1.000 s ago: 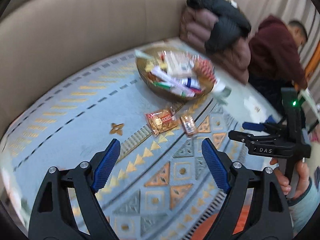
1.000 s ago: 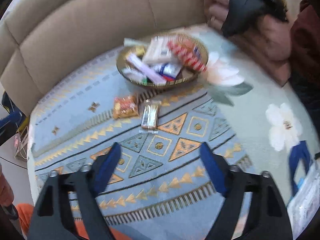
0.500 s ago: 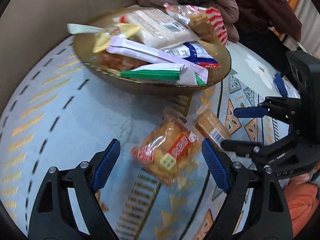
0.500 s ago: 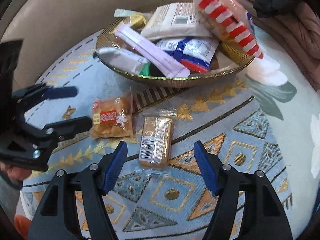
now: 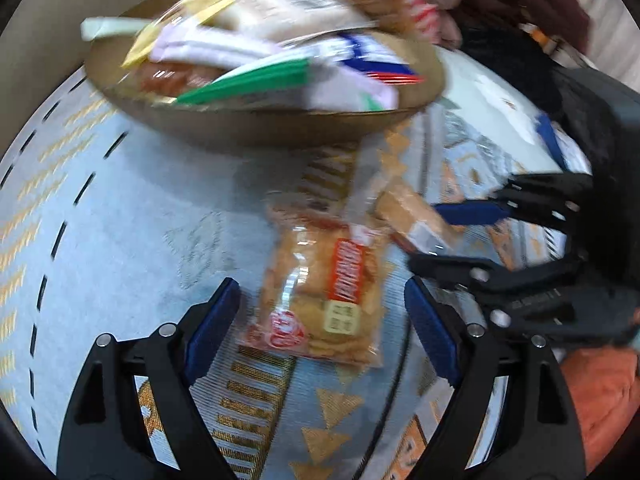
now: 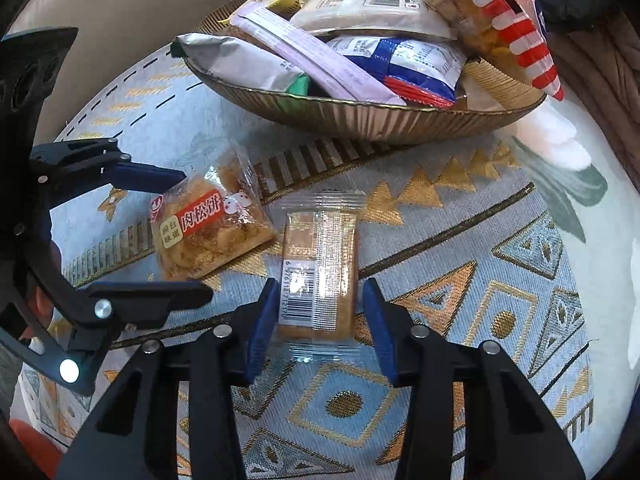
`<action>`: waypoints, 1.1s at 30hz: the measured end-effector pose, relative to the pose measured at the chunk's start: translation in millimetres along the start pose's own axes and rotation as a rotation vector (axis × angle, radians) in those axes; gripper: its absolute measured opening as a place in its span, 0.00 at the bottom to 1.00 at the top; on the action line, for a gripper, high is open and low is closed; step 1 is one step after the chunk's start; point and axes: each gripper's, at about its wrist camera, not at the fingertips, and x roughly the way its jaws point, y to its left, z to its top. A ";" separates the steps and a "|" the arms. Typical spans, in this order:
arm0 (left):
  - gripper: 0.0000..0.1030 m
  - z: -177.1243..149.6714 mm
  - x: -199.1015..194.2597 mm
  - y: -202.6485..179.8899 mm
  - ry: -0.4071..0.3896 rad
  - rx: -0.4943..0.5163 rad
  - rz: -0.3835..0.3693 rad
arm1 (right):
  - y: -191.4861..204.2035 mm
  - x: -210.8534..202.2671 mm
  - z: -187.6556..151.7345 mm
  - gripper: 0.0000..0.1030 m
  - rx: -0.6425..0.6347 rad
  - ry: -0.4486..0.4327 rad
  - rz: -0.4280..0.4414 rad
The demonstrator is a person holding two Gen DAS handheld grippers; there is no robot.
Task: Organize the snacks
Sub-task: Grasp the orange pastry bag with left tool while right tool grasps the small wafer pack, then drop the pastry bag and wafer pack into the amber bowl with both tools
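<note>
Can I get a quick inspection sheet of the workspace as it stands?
Surface: patterned tablecloth, blue and gold.
Job's things: orange-label pastry pack and barcode cake pack lie on the cloth; gold bowl heaped with snacks.
Clutter: nothing seen.
Grippers: left gripper open astride the pastry pack; right gripper jaws closing, cake pack between them, pads not yet pressing.
Cables: nothing seen.
Surroundings: beige sofa back; brown padded jacket at right.
</note>
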 end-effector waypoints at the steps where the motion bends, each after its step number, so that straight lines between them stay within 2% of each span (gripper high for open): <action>1: 0.77 0.2 1.3 0.1 -0.004 -0.013 0.018 | -0.3 0.0 -0.2 0.42 0.001 -0.001 0.000; 2: 0.76 0.1 2.0 -1.1 -0.007 -0.022 0.040 | 0.2 0.2 -0.6 0.43 0.000 -0.003 -0.009; 4: 0.61 -1.0 2.0 -6.1 0.000 -0.029 0.089 | 3.7 1.2 0.4 0.43 -0.013 -0.009 -0.027; 6: 0.48 -2.4 -2.2 -9.0 -0.004 -0.063 0.101 | 3.3 0.0 -2.1 0.43 -0.017 -0.011 -0.041; 7: 0.46 -2.2 -3.1 -11.2 0.002 -0.079 0.116 | 5.5 0.6 -1.1 0.43 -0.018 -0.011 -0.048; 10: 0.45 -10.6 -16.2 -18.8 -0.001 -0.118 0.171 | 12.6 -1.5 -2.6 0.35 -0.028 -0.011 -0.067; 13: 0.45 -24.7 -40.5 -27.1 -0.038 -0.165 0.168 | 18.6 -7.2 -7.4 0.33 -0.053 -0.013 -0.117; 15: 0.44 -34.0 -60.2 -30.5 -0.064 -0.192 0.172 | 18.4 -13.7 -10.6 0.33 -0.043 -0.014 -0.088; 19: 0.44 -39.5 -110.6 -37.1 -0.141 -0.217 0.170 | 14.3 -50.0 -14.6 0.33 -0.010 -0.069 0.035; 22: 0.44 -23.5 -148.0 -43.5 -0.214 -0.212 0.176 | 11.4 -87.3 -10.2 0.33 0.036 -0.126 0.150; 24: 0.44 -10.4 -168.2 -45.9 -0.265 -0.212 0.157 | 9.5 -107.9 -5.8 0.33 0.043 -0.163 0.169; 28: 0.44 22.6 -185.6 -54.5 -0.336 -0.185 0.161 | -0.6 -150.7 22.2 0.33 0.075 -0.256 0.160; 33: 0.45 71.7 -179.1 -50.2 -0.393 -0.183 0.172 | -12.4 -170.3 62.4 0.33 0.100 -0.331 0.101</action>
